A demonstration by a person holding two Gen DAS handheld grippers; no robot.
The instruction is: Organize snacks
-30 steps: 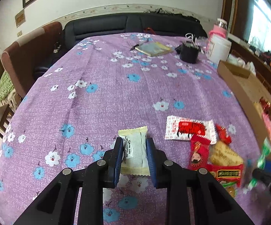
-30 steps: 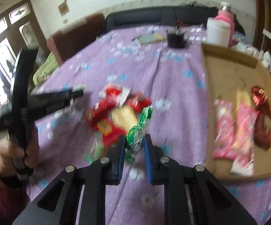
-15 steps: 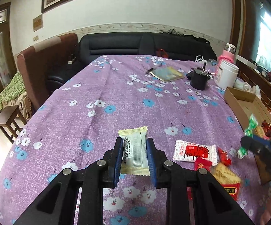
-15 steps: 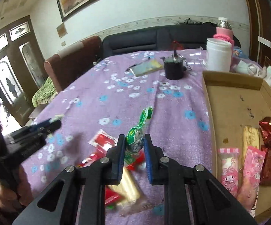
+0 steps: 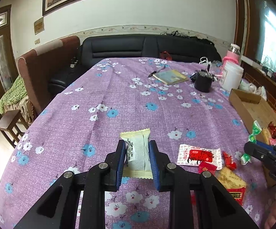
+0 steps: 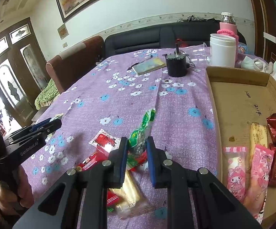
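My left gripper (image 5: 136, 145) is shut on a cream-white snack packet (image 5: 137, 152) and holds it above the purple flowered tablecloth (image 5: 119, 99). My right gripper (image 6: 137, 140) is shut on a green wrapped candy (image 6: 140, 131), above a loose pile of red and yellow snack packets (image 6: 103, 145). That pile also shows in the left wrist view (image 5: 210, 160), with the right gripper and its candy (image 5: 253, 133) at the right edge. A cardboard tray (image 6: 239, 103) at the right holds several pink, yellow and dark red snacks (image 6: 252, 156).
A black pot (image 6: 176, 64), a white jar (image 6: 223, 49), a pink bottle (image 6: 227, 26) and a notebook with a pen (image 6: 149, 65) stand at the far end of the table. A black sofa (image 5: 141, 45) and a brown armchair (image 5: 42, 66) lie beyond.
Both grippers have risen from the table with their snacks. The right gripper has lifted the green candy off the pile and moved toward the tray. The left still holds the cream packet.
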